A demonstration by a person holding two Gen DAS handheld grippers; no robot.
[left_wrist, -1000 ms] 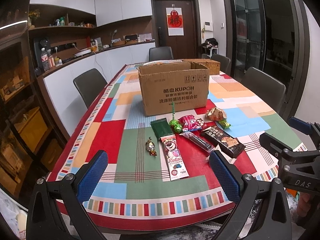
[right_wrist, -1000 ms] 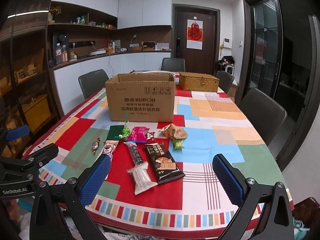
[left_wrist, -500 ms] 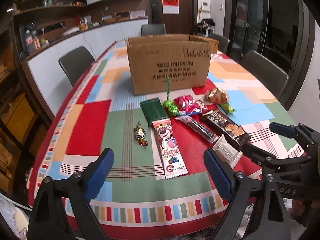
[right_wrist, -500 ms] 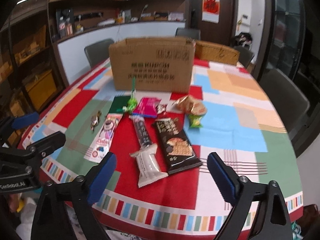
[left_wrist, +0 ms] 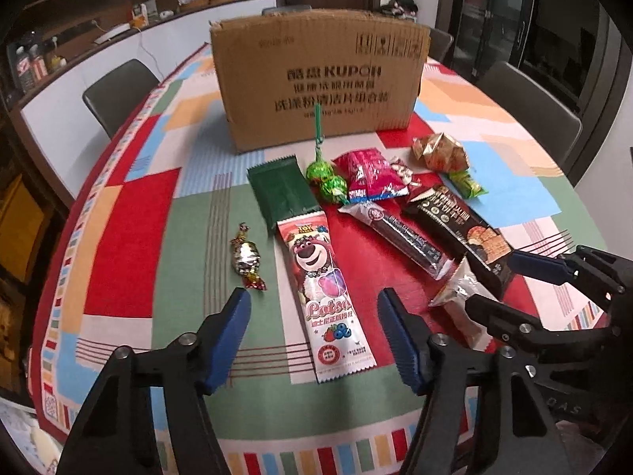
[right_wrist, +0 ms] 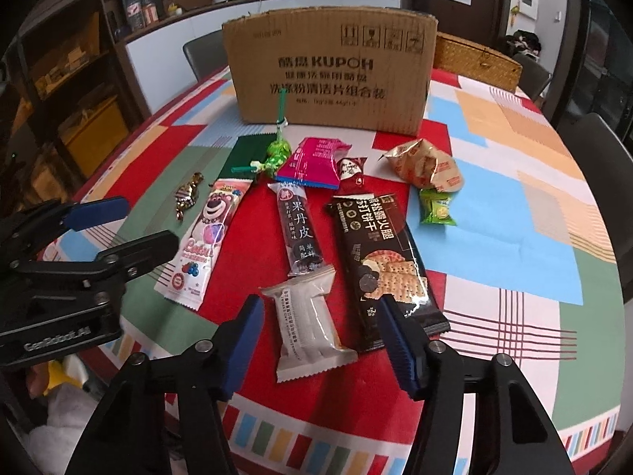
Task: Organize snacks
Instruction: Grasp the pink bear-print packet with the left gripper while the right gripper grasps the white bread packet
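Right now both claws hang over the near edge of the counter (left_wrist: 130,253), each tilted down at a packet lying lengthwise away from it. The left claw (left_wrist: 312,340) has its jaws closing, about half wide, with the lower end of the pink bear-print packet (left_wrist: 322,289) framed between the blue pads but not yet pinched. That packet's long axis runs roughly along the claw's pointing line, so the pads would meet its two long sides. The right claw (right_wrist: 320,340) is likewise closing at a middling width around the white sealed packet (right_wrist: 308,324), which lies straight ahead, long axis away from the claw, near end close to the counter's striped border; nothing is gripped yet.

Each hand is nearest its own packet. Room is tighter on the right: the black cracker packet (right_wrist: 379,261) lies just beside the white one, seemingly touching it, and the dark fruit-leather stick (right_wrist: 298,229) touches its far end. The left has bare cloth either side, with the foil candy (left_wrist: 247,257) off to the left. The cardboard box (right_wrist: 332,71), the likely destination, stands beyond the snacks with an open lane above them.
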